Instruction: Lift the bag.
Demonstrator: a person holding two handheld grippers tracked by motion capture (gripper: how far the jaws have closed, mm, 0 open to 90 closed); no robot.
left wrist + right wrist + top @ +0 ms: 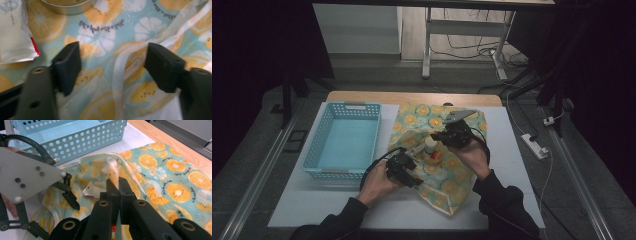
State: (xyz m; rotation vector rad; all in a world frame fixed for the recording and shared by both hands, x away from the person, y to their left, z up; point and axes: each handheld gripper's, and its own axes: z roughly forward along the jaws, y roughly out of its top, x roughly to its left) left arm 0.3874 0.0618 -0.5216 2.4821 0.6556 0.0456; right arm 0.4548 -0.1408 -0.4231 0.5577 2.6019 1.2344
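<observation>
While right gripper (117,185) pinches cloth (160,170) edge over bottle (430,145) and tin (67,6), left gripper (112,67) hangs open above next fold. Wrapping half done; basket (343,140) waits beside.

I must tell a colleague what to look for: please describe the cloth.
On the white table, right of the blue basket, lies the cloth. It alone carries orange slices printed on pale teal, and the right gripper pinches its white hem.

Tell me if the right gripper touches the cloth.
Touching: the right gripper view shows the right gripper with jaws shut on a raised fold of the cloth.
</observation>
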